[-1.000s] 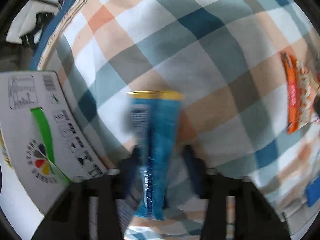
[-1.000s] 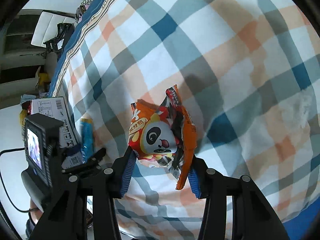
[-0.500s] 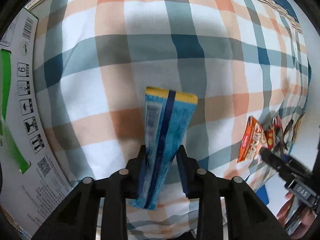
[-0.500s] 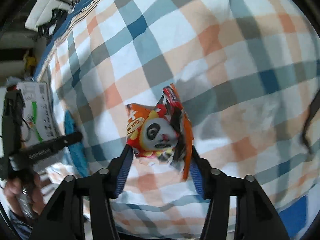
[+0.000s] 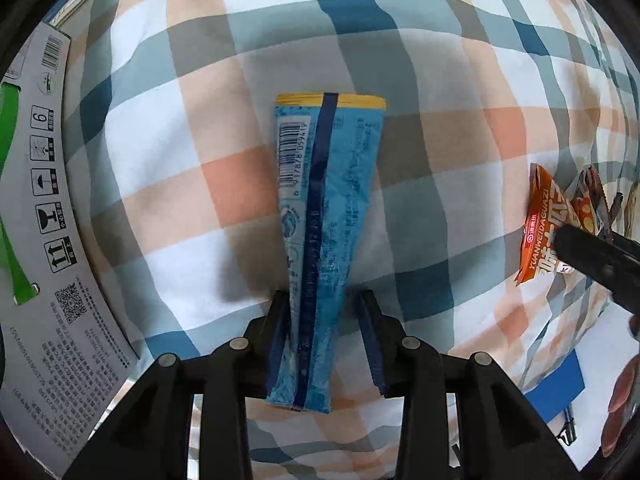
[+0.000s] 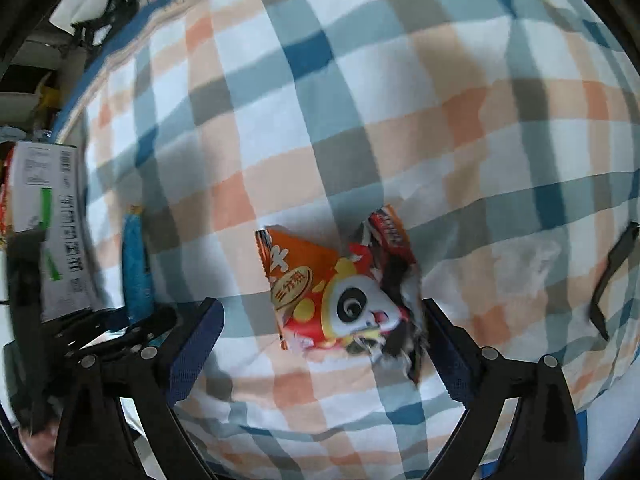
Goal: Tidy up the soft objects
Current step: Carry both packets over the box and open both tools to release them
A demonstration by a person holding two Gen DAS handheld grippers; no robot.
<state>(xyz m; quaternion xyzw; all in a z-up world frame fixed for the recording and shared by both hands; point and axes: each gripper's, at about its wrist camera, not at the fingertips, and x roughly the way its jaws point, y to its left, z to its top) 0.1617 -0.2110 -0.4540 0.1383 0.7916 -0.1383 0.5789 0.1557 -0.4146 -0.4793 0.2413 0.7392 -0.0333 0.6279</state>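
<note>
A long blue snack packet [image 5: 328, 208] with a yellow end lies on the checked bedsheet [image 5: 420, 80]. It lies between the jaws of my left gripper [image 5: 322, 300], which are opening; a gap shows at the right pad. An orange panda snack packet [image 6: 340, 296] rests crumpled on the sheet between the widely spread, still opening jaws of my right gripper [image 6: 320, 308]. Neither pad presses it. In the left wrist view the orange packet [image 5: 548, 232] shows at the right. The blue packet [image 6: 136, 268] shows at the left of the right wrist view.
A white cardboard box [image 5: 48, 200] with a green stripe stands at the left, also seen as the box [image 6: 52, 208]. A black strap [image 6: 612, 280] lies on the sheet at the right. A person's hand [image 5: 624, 400] shows at the lower right edge.
My right jaws have spread wide and let go of the orange packet, which now lies on the sheet. My left jaws have eased apart from the blue packet, and that hand has turned.
</note>
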